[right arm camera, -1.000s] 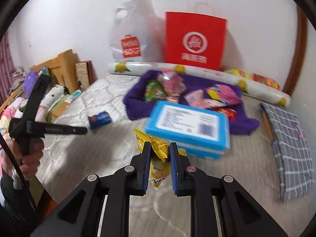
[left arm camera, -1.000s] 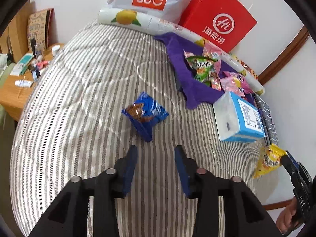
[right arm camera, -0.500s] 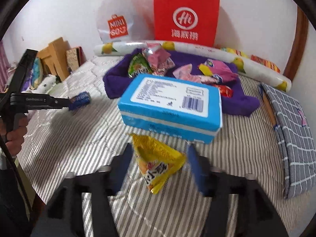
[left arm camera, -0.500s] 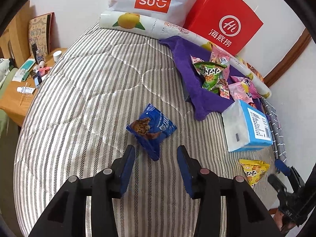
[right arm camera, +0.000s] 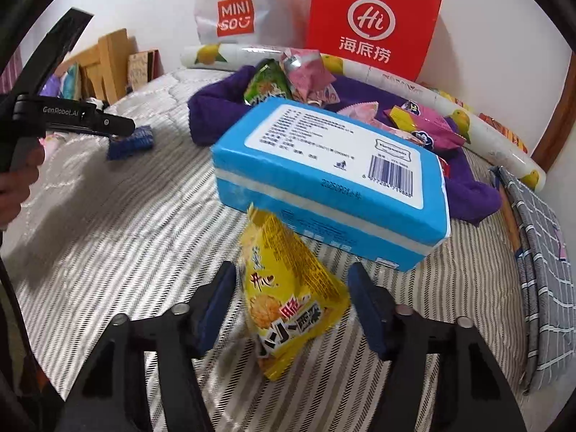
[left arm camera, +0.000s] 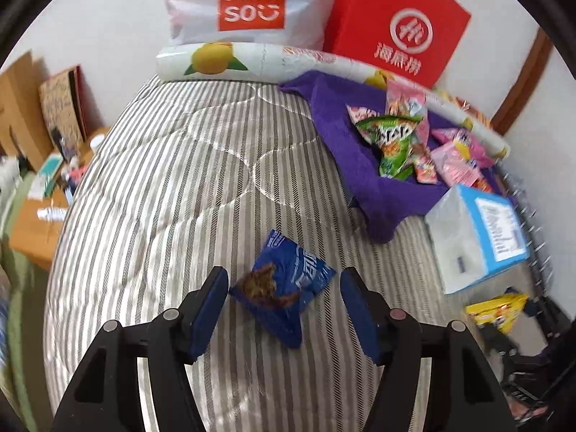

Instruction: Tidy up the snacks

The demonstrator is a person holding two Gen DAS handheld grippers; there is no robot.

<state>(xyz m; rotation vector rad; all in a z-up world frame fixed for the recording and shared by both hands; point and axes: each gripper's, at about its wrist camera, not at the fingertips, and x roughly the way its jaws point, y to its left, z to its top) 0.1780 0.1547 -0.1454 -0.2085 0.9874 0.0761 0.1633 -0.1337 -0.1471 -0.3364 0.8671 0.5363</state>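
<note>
A blue snack packet [left arm camera: 284, 288] lies flat on the striped bed cover [left arm camera: 172, 187]. My left gripper [left arm camera: 284, 275] straddles it; its jaws are opening and the pads stand clear of the packet. A yellow snack packet [right arm camera: 288, 295] stands on the cover against the blue tissue pack [right arm camera: 324, 180]. My right gripper [right arm camera: 291, 271] is around it with its jaws closing, and the pads are not pressing on it. The right wrist view shows the left gripper [right arm camera: 118, 129] over the blue packet [right arm camera: 131, 142]. The left wrist view shows the yellow packet [left arm camera: 496, 309] at the far right.
A purple cloth [left arm camera: 360, 165] at the back right holds several snack packets. Behind it lie a lemon-print roll [left arm camera: 216, 59], a white MINISO bag [left arm camera: 248, 0] and a red paper bag [left arm camera: 396, 25]. A grey checked cloth [right arm camera: 540, 252] lies at the right edge, and a cluttered bedside table [left arm camera: 32, 237] is on the left.
My right gripper let go of the yellow packet, sank, and now brackets it on the bed. My left gripper moved up to the blue packet and widened, so the packet sits between its fingers.
</note>
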